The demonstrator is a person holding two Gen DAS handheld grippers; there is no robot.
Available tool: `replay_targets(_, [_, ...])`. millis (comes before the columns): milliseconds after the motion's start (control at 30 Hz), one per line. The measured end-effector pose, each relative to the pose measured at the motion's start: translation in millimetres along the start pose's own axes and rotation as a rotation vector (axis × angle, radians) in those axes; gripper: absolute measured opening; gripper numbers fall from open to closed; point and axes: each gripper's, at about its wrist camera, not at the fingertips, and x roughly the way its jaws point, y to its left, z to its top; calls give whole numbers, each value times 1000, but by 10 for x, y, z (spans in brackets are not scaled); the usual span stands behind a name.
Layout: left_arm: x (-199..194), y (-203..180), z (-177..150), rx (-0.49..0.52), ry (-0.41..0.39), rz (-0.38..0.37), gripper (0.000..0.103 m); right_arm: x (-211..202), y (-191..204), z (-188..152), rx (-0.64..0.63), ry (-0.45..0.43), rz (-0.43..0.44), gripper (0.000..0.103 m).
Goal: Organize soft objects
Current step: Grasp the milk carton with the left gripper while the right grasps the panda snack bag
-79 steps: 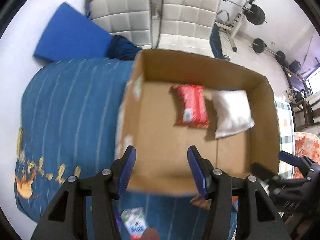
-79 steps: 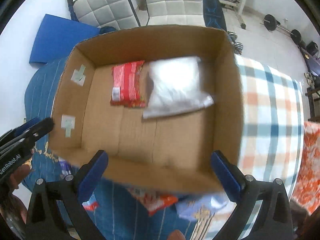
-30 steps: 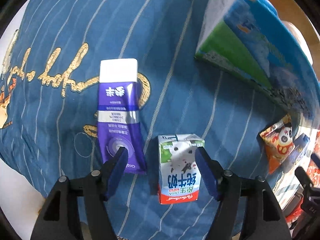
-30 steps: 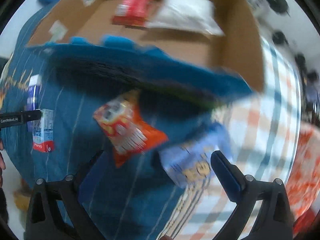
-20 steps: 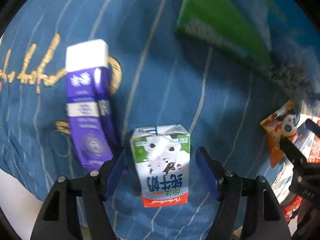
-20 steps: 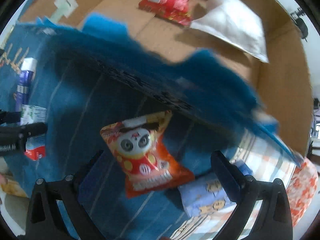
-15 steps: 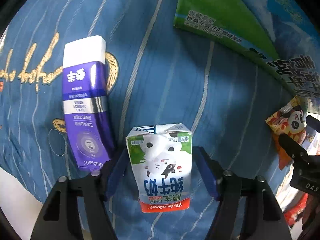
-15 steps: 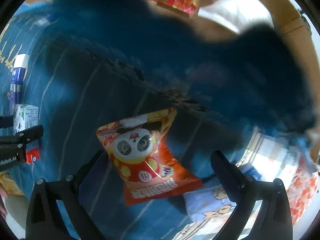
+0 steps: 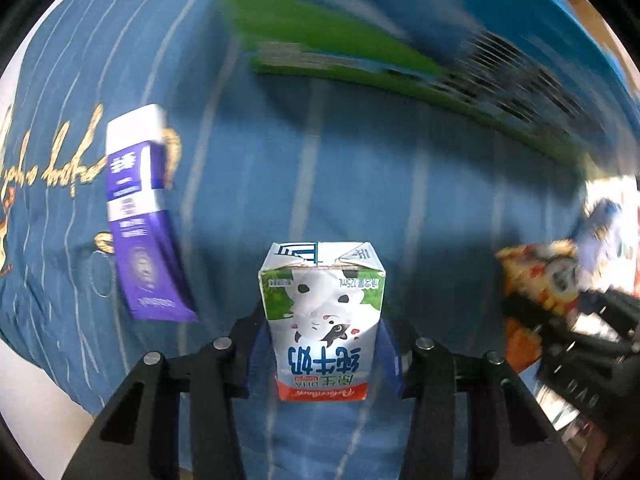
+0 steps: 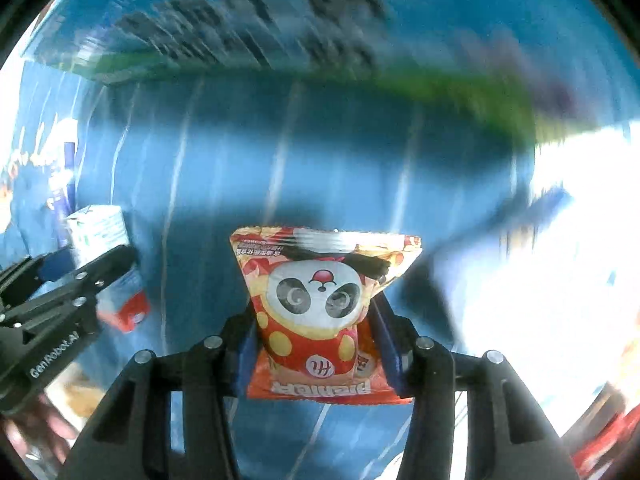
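Both tongs have dropped from over the box to the bed and closed since the earlier frames. Left tongs (image 9: 323, 350) clamp the milk carton (image 9: 322, 322) by its side walls, probably so it lifts upright. Right tongs (image 10: 316, 354) pinch the panda snack bag (image 10: 320, 312) at its lower half, so the top flares out. Purple tube (image 9: 138, 220) lies left of the left tongs, untouched on the blue striped blanket (image 9: 320, 184). Printed box wall (image 9: 420, 40) ahead of both tongs is motion-blurred; its inside is hidden. Can't tell whether either item has cleared the blanket. Right edge of the right view is blown out.
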Motion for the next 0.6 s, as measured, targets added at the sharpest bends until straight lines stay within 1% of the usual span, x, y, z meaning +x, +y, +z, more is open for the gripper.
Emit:
replay_targets(67, [-2, -219, -72, 48, -4, -6, 43, 80, -142, -224, 69, 22, 43, 53])
replay_targets(167, [56, -506, -184, 124, -1, 6, 43, 198, -323, -521, 154, 41, 54, 53])
replay_targets(267, [138, -756, -251, 174, 1, 32, 43, 304, -476, -699, 212, 59, 61, 53])
replay_targets(333, [228, -874, -271, 192, 17, 38, 44, 324, -527, -743, 225, 55, 70, 53])
replay_targets(400, [346, -987, -313, 203, 24, 49, 44, 352, -521, -769, 220, 58, 58, 53])
replay_targets(433, [405, -989, -349, 208, 24, 55, 44, 354, -517, -745, 220, 57, 54, 53])
replay_targets(467, [461, -1017, -369, 210, 26, 59, 44, 345, -489, -646, 219, 58, 49, 53])
replay_targets(500, [465, -1133, -358, 211, 29, 62, 45, 375, -470, -653, 217, 61, 43, 53])
replay_targets(600, [515, -1165, -382, 211, 27, 62, 46, 471, -352, -642, 220, 62, 33, 53])
